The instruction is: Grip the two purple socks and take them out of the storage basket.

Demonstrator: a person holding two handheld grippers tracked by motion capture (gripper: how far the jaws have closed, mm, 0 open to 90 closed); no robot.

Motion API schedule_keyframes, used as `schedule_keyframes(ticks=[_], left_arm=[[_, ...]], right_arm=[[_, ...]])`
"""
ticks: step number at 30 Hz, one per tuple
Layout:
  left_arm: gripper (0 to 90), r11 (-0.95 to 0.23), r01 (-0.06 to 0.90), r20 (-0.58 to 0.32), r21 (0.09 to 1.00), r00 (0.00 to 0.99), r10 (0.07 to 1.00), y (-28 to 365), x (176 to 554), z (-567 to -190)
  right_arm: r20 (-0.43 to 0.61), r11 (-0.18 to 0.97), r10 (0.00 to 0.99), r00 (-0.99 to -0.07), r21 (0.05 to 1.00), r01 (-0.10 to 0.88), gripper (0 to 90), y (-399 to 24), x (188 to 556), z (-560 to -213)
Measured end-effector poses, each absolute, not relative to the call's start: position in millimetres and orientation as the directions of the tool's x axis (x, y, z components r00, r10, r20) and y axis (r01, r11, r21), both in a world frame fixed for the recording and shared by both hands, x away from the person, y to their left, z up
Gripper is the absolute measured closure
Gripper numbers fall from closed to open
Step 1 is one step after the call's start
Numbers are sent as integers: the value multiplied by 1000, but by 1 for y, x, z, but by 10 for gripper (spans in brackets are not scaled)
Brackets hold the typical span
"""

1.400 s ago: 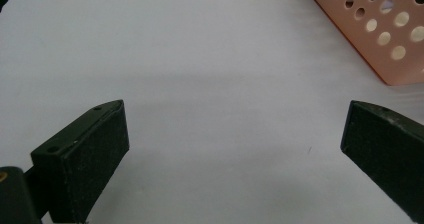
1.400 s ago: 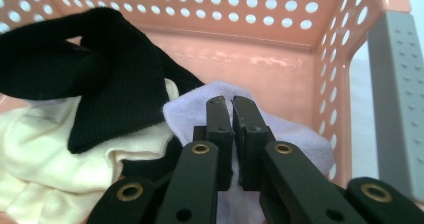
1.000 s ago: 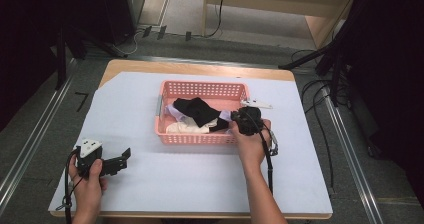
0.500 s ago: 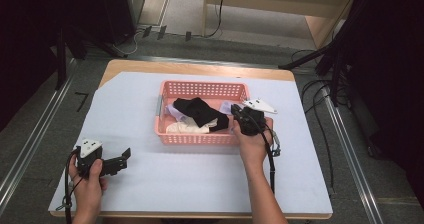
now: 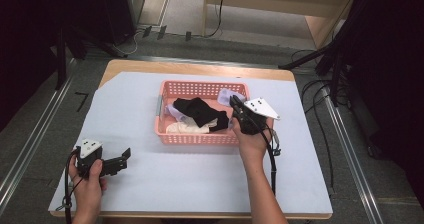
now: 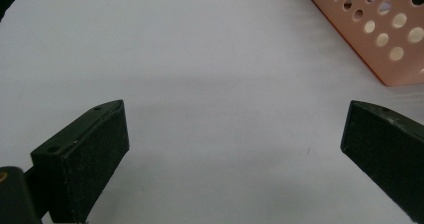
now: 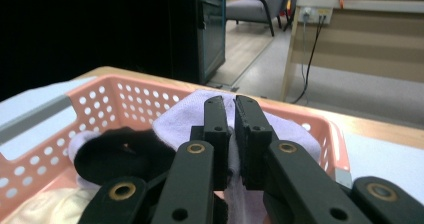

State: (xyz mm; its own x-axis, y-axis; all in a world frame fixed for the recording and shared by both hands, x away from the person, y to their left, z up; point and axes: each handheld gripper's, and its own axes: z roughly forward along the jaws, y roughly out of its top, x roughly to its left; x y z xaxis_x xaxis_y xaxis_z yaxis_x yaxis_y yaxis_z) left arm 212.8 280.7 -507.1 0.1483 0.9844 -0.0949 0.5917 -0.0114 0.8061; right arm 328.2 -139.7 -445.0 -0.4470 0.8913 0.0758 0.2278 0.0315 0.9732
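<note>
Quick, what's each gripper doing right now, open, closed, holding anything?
Left gripper: open, holding nothing, over the white table cover.
Right gripper: shut on the lavender sock at the pink basket.

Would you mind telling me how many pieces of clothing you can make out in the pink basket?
3 at least: a black piece across the middle, a cream one at the near wall, and a lavender one that the right gripper pinches. Others may lie underneath.
</note>
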Motion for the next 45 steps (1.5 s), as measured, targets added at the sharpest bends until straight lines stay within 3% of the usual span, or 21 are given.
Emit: schedule_keyframes(ticks=[19,45], left_arm=[[0,-19,589,-86,808,150,985,279,213,-507],[0,-26,579,-76,815,152,986,279,212,-507]], right_arm=[[77,-17,894,-441,990,138,845,-151,329,-424],[74,-44,934,-350,995,93,843,-200,320,-405]])
